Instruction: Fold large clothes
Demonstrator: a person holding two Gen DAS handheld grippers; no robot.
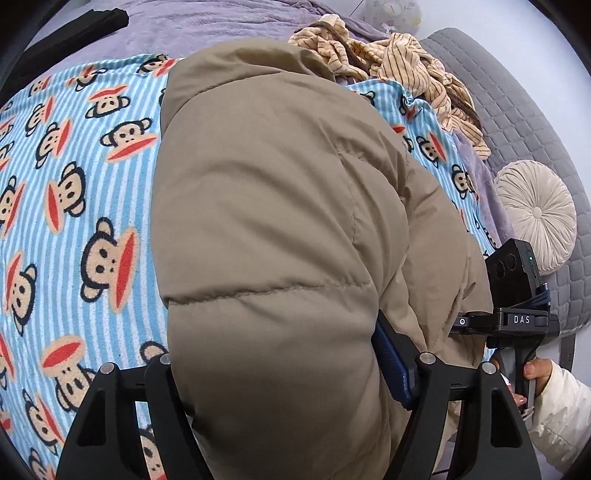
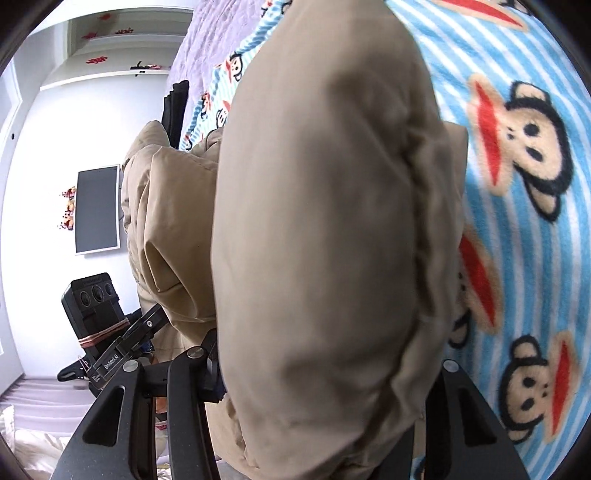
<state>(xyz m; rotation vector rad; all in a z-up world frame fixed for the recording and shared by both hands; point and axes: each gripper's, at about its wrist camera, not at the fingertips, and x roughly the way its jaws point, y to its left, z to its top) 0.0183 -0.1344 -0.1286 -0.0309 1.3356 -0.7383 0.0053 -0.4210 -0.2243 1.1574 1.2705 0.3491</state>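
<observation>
A large tan puffer jacket lies on a blue striped monkey-print blanket on a bed. My left gripper is shut on a thick puffed fold of the jacket, which fills the space between its fingers. My right gripper is shut on another bulky part of the jacket, held above the blanket. The right gripper also shows at the right edge of the left wrist view, and the left gripper at the lower left of the right wrist view.
A tan striped garment lies crumpled at the far side of the bed. A grey quilted headboard with a round cream cushion is to the right. A black item lies on the purple bedspread. A wall screen hangs beyond.
</observation>
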